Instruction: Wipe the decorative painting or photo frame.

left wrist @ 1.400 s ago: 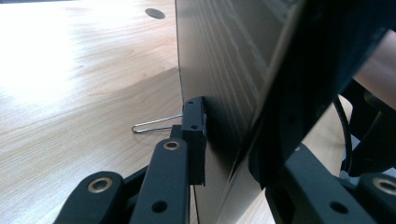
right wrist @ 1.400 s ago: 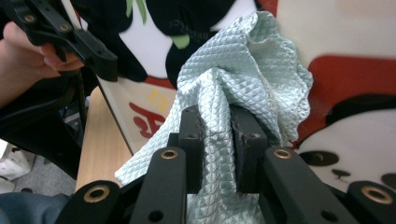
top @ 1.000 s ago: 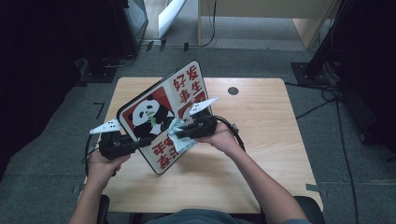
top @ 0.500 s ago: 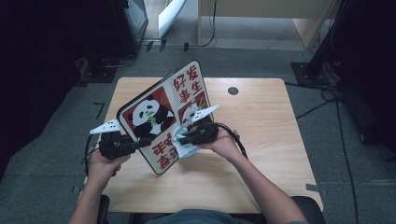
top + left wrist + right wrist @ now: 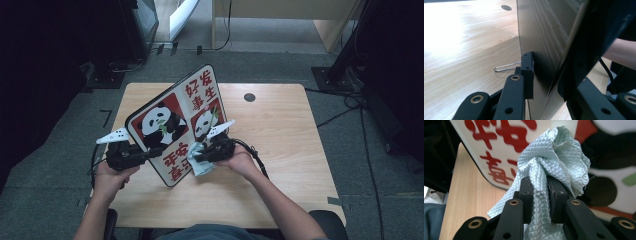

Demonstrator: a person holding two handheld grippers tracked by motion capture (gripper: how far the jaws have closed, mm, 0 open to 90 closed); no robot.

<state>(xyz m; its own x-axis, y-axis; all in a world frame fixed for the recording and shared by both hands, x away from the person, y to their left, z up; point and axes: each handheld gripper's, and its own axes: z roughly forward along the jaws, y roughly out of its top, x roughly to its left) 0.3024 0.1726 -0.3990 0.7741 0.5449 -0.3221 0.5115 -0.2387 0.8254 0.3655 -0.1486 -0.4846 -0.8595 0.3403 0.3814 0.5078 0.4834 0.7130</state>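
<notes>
Wiping job: panda board (image 5: 175,122) propped up on the wooden table (image 5: 280,150), tilted back, one gripper steadying it and the other rubbing it with a cloth

Left gripper (image 5: 150,152): jaws clamped on the board's left edge, one pad on the plain back side, the other on the printed front; in the left gripper view the board edge (image 5: 554,82) runs straight up between the two jaws

Right gripper (image 5: 197,159): jaws pinched tight on a bunched pale blue-green cloth (image 5: 554,167) with a diamond weave

Cloth position: puffs out past the fingertips and presses on the printed face, low on the board near its bottom edge; a loose tail hangs down beside the left-hand jaw in the right gripper view

Writing on board: big red Chinese characters, 好 发 / 事 生 up top, 平安 / 喜 down low, can't make out the last one

Pictures on board: two pandas on red panels, sitting above the cloth

Behind the left pad: a thin wire loop (image 5: 506,67) lying flat on the table, looks like a clip handle

Table extra: small dark round hole (image 5: 249,97) far beyond both sets of fingers
</notes>
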